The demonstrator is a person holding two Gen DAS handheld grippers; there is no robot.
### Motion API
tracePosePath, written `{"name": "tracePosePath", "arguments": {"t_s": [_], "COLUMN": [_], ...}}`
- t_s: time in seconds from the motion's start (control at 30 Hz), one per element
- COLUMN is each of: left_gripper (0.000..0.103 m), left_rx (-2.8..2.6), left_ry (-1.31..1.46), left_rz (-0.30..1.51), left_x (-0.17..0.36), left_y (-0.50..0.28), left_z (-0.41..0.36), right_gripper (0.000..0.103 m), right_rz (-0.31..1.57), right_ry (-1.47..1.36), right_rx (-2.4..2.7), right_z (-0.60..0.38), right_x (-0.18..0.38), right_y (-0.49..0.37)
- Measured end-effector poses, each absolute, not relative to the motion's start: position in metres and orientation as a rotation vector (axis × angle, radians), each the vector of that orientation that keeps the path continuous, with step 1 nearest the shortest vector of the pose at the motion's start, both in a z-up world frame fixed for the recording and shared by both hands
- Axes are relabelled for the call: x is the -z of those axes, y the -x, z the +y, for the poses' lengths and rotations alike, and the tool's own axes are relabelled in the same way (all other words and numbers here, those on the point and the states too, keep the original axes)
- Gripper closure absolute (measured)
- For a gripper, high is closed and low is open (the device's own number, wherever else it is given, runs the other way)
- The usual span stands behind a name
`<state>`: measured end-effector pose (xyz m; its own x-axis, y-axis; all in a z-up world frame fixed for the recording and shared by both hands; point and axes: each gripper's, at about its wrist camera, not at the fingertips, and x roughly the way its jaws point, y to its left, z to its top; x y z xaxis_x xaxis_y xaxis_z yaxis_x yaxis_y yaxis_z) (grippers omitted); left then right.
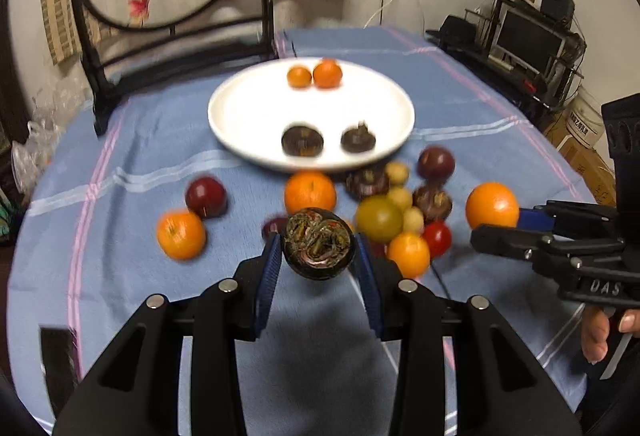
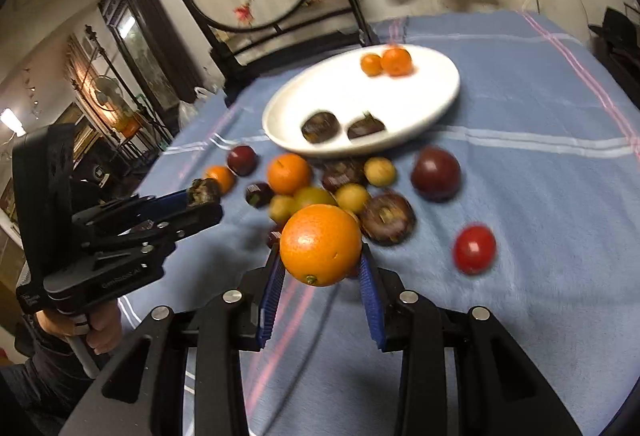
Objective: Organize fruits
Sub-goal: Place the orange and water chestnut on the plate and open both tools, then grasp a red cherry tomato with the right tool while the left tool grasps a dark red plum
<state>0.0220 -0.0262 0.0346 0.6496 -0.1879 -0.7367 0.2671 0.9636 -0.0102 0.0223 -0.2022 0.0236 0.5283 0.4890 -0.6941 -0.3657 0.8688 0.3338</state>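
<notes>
Motion blur smears the plate (image 2: 432, 103) and loose fruit pile (image 2: 344, 187); the small dark fruits' kind stays unclear.

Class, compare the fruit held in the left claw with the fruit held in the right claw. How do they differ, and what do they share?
The dark, flattish brown water chestnut in the left claw looks dull and rough with a shaggy top; the round bright orange in the right claw looks smooth and glossy. The orange also looks bigger, bulging past its blue pads. Both are gripped between blue ribbed pads, lifted off the blue cloth.

The tablecloth (image 1: 168, 139) is pale blue with pink and white stripes, under a plain white plate (image 1: 240, 111). An orange (image 2: 320, 244) is bright orange, the tomato (image 2: 474, 248) red, and the gripper pads (image 2: 370, 302) blue.
</notes>
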Motion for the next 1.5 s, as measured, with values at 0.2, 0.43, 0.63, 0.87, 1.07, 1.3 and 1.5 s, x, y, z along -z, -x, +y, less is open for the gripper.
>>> {"name": "tracePosePath", "arguments": {"t_s": [0.2,0.43,0.63,0.87,1.07,1.3,1.5], "left_gripper": [0.066,0.066,0.066,0.044,0.035,0.028,0.026], "left_rx": [0.242,0.196,0.174,0.134,0.112,0.117,0.127], "left_ry": [-0.053,0.026,0.035,0.059,0.062,0.006,0.01], "left_rz": [0.816,0.879,0.914,0.888,0.879,0.83,0.847], "left_x": [-0.052,-0.036,-0.014,-0.007,-0.016,-0.028,-0.018], "left_y": [-0.068,-0.127,-0.166,-0.172,-0.16,-0.121,-0.08], "left_z": [-0.027,-0.021,-0.025,-0.011,-0.009,-0.017,-0.012], "right_gripper": [0.066,0.066,0.064,0.048,0.043,0.039,0.038], "right_rz": [0.831,0.898,0.938,0.916,0.867,0.827,0.875], "right_ry": [-0.089,-0.115,-0.188,-0.222,-0.177,-0.084,-0.05], "right_rx": [-0.483,-0.388,-0.325,-0.328,-0.318,-0.296,-0.318], "right_z": [-0.181,-0.176,-0.183,-0.192,-0.196,-0.197,-0.192], "right_x": [-0.056,-0.037,-0.01,-0.007,-0.024,-0.03,-0.011], "right_y": [-0.055,-0.122,-0.156,-0.16,-0.138,-0.1,-0.068]}}
